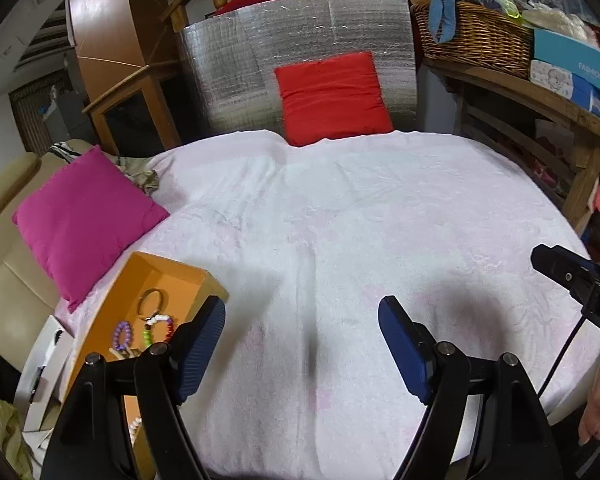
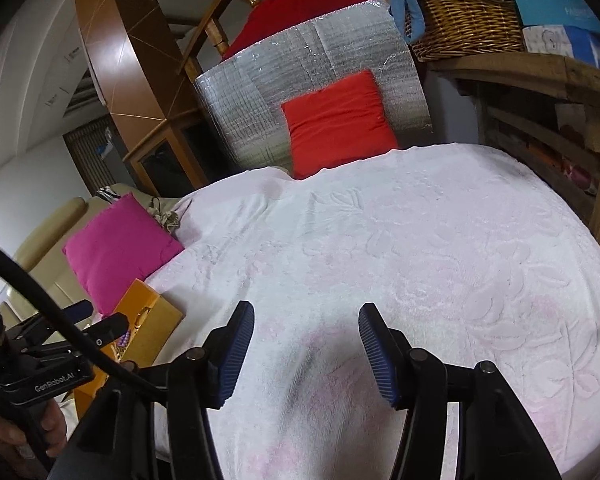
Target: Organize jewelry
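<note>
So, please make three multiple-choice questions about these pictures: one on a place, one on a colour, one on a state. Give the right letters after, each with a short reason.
1. Where is the orange box that holds the bracelets?
A. at the left edge of the white blanket, beside the magenta cushion
B. inside the wicker basket
C. on top of the red cushion

2. What colour is the cushion leaning against the silver panel?
A. magenta
B. red
C. blue

3. How is the left gripper?
A. shut on a bracelet
B. shut on the blanket
C. open, with nothing between its fingers

Answers:
1 A: the box sits on the blanket's left edge, next to the magenta cushion.
2 B: the red cushion stands against the panel.
3 C: only bare blanket shows between the spread blue pads.
</note>
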Motion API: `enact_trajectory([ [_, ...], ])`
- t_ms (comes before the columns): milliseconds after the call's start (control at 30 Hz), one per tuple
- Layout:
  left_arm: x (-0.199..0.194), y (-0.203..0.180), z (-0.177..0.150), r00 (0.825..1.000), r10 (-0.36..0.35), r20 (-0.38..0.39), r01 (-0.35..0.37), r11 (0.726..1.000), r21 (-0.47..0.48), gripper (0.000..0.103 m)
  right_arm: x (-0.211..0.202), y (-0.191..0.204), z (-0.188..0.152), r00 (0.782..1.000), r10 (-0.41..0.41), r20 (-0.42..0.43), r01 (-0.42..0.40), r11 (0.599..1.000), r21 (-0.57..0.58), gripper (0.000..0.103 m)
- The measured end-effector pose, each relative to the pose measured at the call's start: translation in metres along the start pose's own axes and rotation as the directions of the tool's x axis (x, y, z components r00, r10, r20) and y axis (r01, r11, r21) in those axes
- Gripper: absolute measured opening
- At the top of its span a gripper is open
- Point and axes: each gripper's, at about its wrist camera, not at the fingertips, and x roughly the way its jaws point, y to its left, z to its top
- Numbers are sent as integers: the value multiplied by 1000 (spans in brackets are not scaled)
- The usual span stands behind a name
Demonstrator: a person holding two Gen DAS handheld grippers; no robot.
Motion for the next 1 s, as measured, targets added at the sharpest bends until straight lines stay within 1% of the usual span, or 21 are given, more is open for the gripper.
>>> enact_trajectory([
  [67, -2, -1, -1, 999, 38, 13, -38, 999, 7, 85, 0, 3, -1, 1000, -15, 4, 15, 1000, -10, 60],
  [133, -5, -1, -1, 999, 47, 22, -47, 999, 6, 86, 0, 4, -2, 999, -34, 10, 34, 999, -23, 62],
  [433, -9, 4, -1, 998, 54, 27, -53, 998, -22, 86, -3, 8, -1, 997, -67, 33, 68, 997, -35, 63],
  [733, -5, 10, -4, 999, 43, 15, -42, 997, -64, 87, -2, 6, 0, 996, -89, 31, 90, 995, -34, 63],
  [1000, 0, 12, -6, 999, 47, 9, -47, 995, -85, 87, -4, -1, 0, 994, -107, 28, 108, 994, -26, 64],
])
